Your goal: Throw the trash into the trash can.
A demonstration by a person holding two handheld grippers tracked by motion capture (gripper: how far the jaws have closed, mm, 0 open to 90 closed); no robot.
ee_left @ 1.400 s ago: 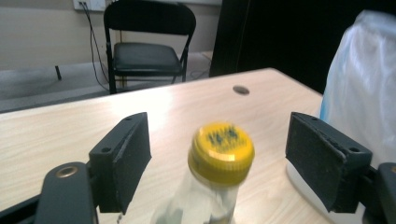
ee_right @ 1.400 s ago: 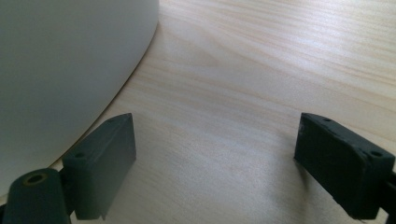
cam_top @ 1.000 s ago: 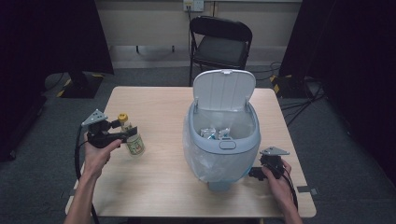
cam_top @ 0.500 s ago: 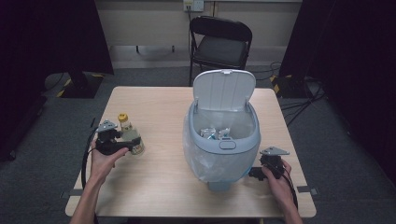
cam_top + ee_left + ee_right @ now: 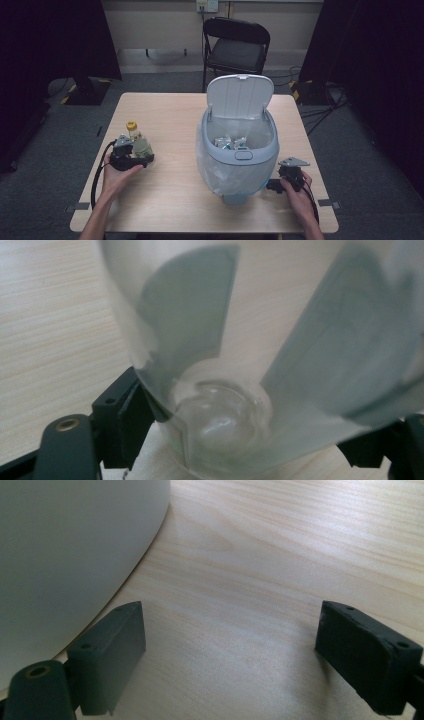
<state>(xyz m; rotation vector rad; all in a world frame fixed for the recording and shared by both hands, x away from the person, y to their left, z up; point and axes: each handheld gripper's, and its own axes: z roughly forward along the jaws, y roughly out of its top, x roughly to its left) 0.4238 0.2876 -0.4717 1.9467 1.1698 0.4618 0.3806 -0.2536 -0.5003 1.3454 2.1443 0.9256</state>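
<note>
Now the left tool (image 5: 131, 159) clamps a clear bottle (image 5: 140, 145).
Left of the bin (image 5: 239, 150) it lies on the tabletop (image 5: 170, 115); the right tool (image 5: 286, 181), jaws apart, rests beside the bin's base.

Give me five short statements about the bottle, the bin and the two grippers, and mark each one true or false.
1. The left gripper has the bottle between its jaws. True.
2. The bottle's cap is red. False: it is yellow.
3. The bin has its lid shut. False: the lid stands open, and crumpled pieces lie inside.
4. The right gripper is open with bare table between its jaws. True.
5. The right gripper holds the bin's liner. False: it holds nothing and sits beside the bin's base.
</note>
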